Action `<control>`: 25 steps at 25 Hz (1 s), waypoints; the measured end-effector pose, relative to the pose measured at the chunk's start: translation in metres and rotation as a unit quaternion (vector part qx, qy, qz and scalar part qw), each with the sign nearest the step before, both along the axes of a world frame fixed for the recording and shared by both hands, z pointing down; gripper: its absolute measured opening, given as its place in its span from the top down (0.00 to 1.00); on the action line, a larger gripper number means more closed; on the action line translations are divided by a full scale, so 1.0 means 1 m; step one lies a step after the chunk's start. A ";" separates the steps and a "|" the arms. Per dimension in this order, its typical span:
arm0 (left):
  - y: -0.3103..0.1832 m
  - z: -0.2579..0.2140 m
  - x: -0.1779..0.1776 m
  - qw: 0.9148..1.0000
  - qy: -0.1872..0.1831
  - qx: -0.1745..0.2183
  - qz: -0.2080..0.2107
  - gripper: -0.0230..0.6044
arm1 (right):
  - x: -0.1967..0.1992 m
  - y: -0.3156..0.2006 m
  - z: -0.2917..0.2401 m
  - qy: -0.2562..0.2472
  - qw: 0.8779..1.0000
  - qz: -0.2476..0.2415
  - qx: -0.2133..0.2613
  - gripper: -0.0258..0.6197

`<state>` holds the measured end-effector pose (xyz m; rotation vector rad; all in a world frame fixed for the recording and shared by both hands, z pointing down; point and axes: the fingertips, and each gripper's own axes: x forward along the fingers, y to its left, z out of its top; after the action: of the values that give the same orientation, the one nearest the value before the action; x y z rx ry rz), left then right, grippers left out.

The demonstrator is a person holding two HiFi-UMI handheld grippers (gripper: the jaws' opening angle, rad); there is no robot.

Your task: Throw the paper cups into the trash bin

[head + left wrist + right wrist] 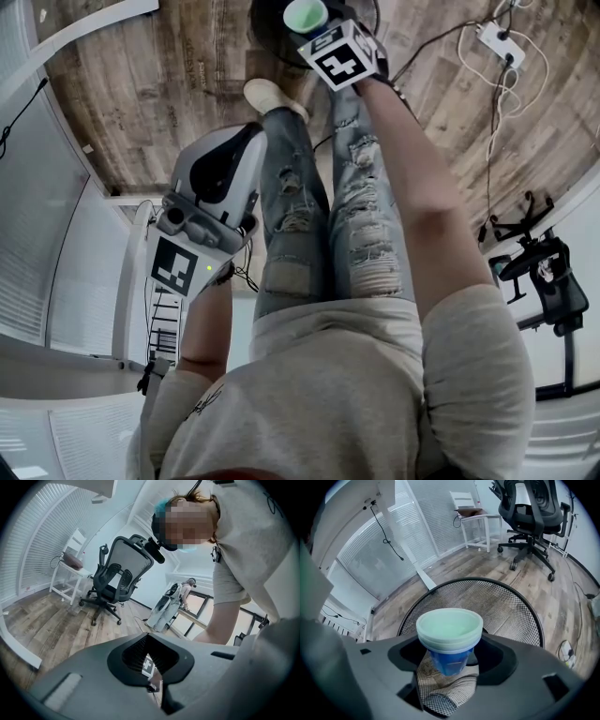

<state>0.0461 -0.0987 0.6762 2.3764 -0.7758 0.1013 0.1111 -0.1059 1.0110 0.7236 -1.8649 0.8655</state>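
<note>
A stack of paper cups [450, 639], blue outside with pale green rims, sits upright between the jaws of my right gripper [450, 660]. That gripper is shut on the stack and holds it directly above the black mesh trash bin [511, 595]. In the head view the paper cups [305, 14] and right gripper [317, 26] are at the top, at the end of an outstretched arm, over the dark bin [267, 42]. My left gripper [251, 136] hangs beside the person's left leg. In its own view the left gripper [152, 670] has its jaws together with nothing between them.
A black office chair [532, 508] and a white side table [471, 517] stand beyond the bin on the wooden floor. A power strip with white cables [497, 42] lies at the upper right. Another office chair [548, 277] is at the right. White slatted walls run along the left.
</note>
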 end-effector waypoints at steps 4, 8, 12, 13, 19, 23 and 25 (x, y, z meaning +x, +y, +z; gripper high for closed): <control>-0.001 -0.001 -0.002 1.000 -0.002 0.001 -0.002 0.97 | 0.001 -0.002 0.001 0.003 1.000 0.010 0.001 0.48; 0.001 -0.001 0.000 1.000 -0.002 0.003 0.000 0.97 | 0.003 -0.004 -0.001 0.006 1.000 0.015 0.005 0.48; 0.003 -0.004 0.003 1.000 0.000 0.006 0.004 0.97 | 0.005 -0.001 -0.002 0.006 1.000 0.023 -0.002 0.48; 0.002 -0.005 0.003 1.000 0.000 0.007 0.004 0.97 | 0.006 -0.002 -0.003 0.006 1.000 0.023 -0.001 0.48; -0.002 -0.015 0.002 1.000 -0.001 0.018 0.002 0.97 | 0.005 -0.003 -0.014 0.007 1.000 0.014 0.000 0.48; -0.005 -0.024 0.001 1.000 -0.002 0.028 0.002 0.97 | 0.005 -0.009 -0.026 0.006 1.000 0.021 0.007 0.48; -0.004 -0.029 0.001 0.999 -0.002 0.032 0.002 0.97 | 0.004 -0.012 -0.035 0.005 1.000 0.026 0.011 0.48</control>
<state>0.0476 -0.1028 0.6470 2.4390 -0.7866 0.0854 0.1151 -0.1178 0.9764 0.7901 -1.8572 0.8744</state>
